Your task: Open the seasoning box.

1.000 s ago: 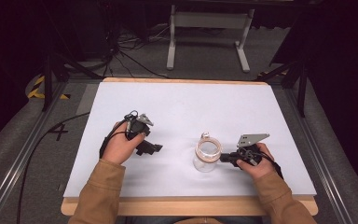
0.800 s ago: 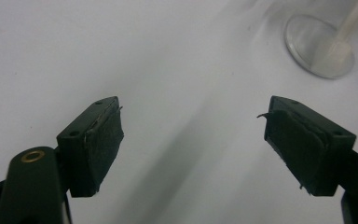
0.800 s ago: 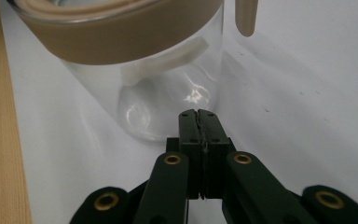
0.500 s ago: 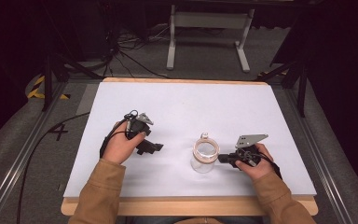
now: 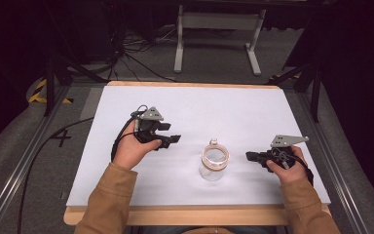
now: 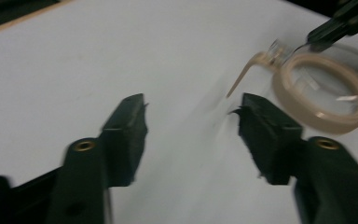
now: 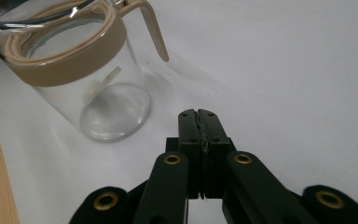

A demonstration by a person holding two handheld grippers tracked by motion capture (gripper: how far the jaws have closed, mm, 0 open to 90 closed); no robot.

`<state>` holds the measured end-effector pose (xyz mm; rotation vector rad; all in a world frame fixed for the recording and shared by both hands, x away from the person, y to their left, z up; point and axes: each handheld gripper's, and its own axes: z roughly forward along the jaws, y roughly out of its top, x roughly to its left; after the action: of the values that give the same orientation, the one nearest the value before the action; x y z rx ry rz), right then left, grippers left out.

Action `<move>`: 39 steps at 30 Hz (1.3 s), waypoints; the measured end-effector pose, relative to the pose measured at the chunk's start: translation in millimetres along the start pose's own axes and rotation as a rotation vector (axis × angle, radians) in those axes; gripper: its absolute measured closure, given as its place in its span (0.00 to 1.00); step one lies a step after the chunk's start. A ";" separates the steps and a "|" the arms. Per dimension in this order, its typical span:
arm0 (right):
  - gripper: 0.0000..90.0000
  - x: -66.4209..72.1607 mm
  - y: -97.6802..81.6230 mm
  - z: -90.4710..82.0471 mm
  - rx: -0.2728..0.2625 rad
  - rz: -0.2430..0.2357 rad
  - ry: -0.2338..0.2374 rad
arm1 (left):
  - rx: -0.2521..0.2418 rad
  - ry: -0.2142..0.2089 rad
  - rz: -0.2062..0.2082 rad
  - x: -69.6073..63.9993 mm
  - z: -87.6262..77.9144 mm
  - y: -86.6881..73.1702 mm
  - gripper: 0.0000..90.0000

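A clear glass jar (image 5: 214, 165) with a tan band round its rim stands upright on the white table (image 5: 224, 109), near the front edge and between the two hands. The left gripper (image 5: 171, 140) has its jaws spread wide with nothing between them; in the left gripper view the jar (image 6: 324, 88) sits beyond and to the side of the jaw tips, apart from them. The right gripper (image 5: 251, 157) has its jaws pressed together on nothing, its tip pointing at the jar from just beside it without touching. The step in hand looks like a reach for the jar by the open left gripper, so the sound way to do it is to line the jaws up with the jar first, one jaw to each side of the tan band or the glass just under it, and only then close, gently, since smooth glass slips and a hard push on one side could tip it. The thin tan handle (image 7: 153, 29) that curves down from the rim is best kept out of the jaws, as it may bend or turn the jar. The right gripper (image 7: 199, 115) could steady the far side if it opens. As for what the jar holds, it appears empty: through the glass (image 7: 81, 84) only the bare base and a small pale tab or label on the wall show, and I cannot tell which of the two that is
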<state>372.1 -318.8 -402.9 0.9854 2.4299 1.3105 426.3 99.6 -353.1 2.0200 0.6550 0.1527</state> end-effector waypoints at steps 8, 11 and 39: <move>1.00 7.6 -7.1 -3.2 0.010 0.006 -0.007 | -0.071 -0.070 0.030 -11.3 19.4 21.1 0.88; 0.99 12.1 -10.7 -7.1 0.013 0.002 -0.010 | -0.070 -0.124 0.023 -13.4 37.2 27.6 0.93; 0.96 21.3 -21.6 -11.5 0.020 0.012 0.011 | 0.009 -0.226 0.005 -28.0 93.5 30.8 0.98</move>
<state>340.8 -321.0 -410.9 1.0015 2.4533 1.3014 448.5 1.4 -371.6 2.0106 0.5080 -0.0750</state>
